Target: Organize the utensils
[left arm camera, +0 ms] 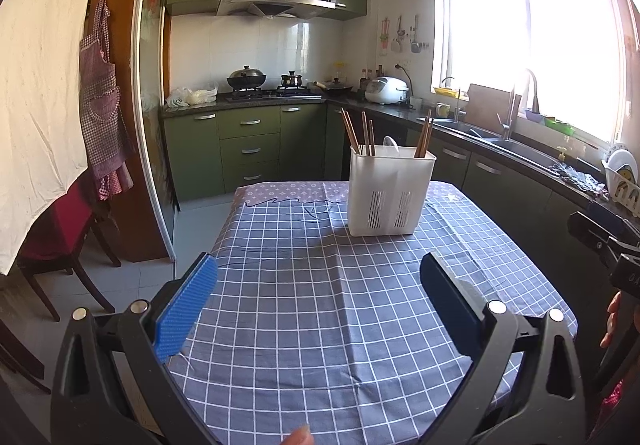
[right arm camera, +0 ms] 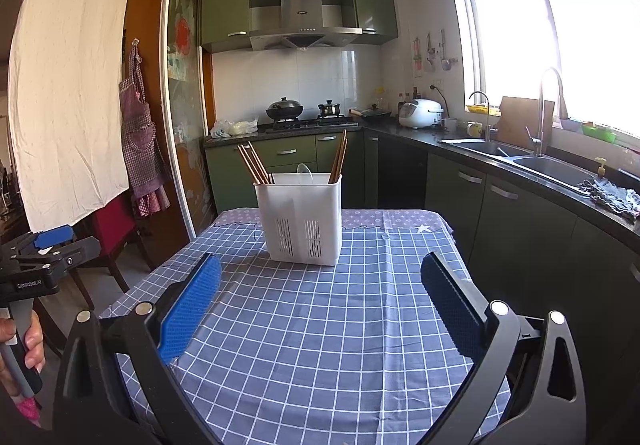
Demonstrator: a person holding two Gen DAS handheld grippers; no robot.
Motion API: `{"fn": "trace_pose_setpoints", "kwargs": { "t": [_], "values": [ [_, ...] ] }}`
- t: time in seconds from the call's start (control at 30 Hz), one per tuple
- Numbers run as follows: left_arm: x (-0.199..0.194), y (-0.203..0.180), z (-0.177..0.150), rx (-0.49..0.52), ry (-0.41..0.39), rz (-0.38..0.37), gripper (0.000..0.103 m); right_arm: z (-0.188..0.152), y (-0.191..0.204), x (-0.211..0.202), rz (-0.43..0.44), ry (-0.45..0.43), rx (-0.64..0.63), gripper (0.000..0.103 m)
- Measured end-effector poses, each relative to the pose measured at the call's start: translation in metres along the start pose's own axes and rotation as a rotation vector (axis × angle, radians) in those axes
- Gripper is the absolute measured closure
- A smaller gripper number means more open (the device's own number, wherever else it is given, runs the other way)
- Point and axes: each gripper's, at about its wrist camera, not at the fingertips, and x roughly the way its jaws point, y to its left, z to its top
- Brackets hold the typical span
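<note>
A white plastic utensil holder (left arm camera: 386,193) (right arm camera: 302,219) stands upright at the far end of the table. Several brown wooden chopsticks (left arm camera: 356,133) (right arm camera: 254,165) lean in its left and right compartments, and a white spoon (left arm camera: 391,142) (right arm camera: 305,171) pokes up in the middle. My left gripper (left arm camera: 320,265) hovers open over the near part of the table, nothing between its blue pads. My right gripper (right arm camera: 322,265) is open too, also empty and short of the holder. The right gripper's body (left arm camera: 600,237) shows at the right edge of the left wrist view; the left gripper's body (right arm camera: 44,257) shows at the left edge of the right wrist view.
The table wears a grey-blue checked cloth (left arm camera: 320,325) (right arm camera: 320,325). A red chair (left arm camera: 60,233) stands to its left. Green cabinets, a stove with pots (left arm camera: 248,79) and a counter with a sink (right arm camera: 520,157) run behind and along the right. A hand (right arm camera: 24,345) grips the left handle.
</note>
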Motion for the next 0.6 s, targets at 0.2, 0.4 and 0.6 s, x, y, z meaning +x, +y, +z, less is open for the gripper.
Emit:
{"fn": "trace_pose_setpoints", "kwargs": {
  "t": [0.2, 0.4, 0.6],
  "values": [
    [-0.0005, -0.0025, -0.0001, 0.010, 0.000, -0.001, 0.007, -0.0024, -0.0010, 0.0019, 0.003, 0.005, -0.001, 0.004],
    [0.0013, -0.0020, -0.0009, 0.008, 0.006, 0.003, 0.007, -0.0041, -0.0017, 0.0035, 0.004, 0.008, -0.001, 0.004],
    [0.0021, -0.0027, -0.0013, 0.011, 0.009, 0.003, 0.007, -0.0041, -0.0025, 0.0045, 0.006, 0.011, 0.002, 0.004]
  ]
}}
